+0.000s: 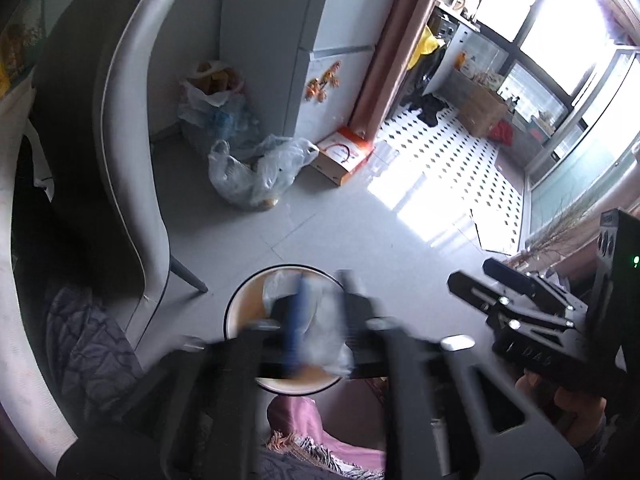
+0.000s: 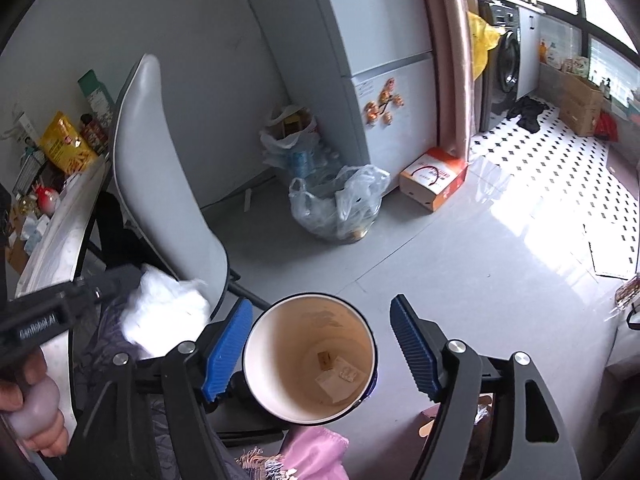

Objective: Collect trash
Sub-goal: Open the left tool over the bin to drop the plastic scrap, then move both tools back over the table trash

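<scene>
At lower centre, the left gripper (image 1: pixel 320 320) pinches crumpled clear plastic wrapping (image 1: pixel 320 320) over the tan-lined paper cup (image 2: pixel 310 360), flanked by the open, empty right gripper (image 2: pixel 320 344); a hasty release could miss.

Blurred left tool (image 1: pixel 320 320) gripping crumpled clear plastic (image 1: pixel 324 320) above round bin (image 1: pixel 236 308), right tool (image 1: pixel 476 276) alongside, grey chair (image 1: pixel 128 152), bagged rubbish (image 1: pixel 256 168) on the floor
</scene>
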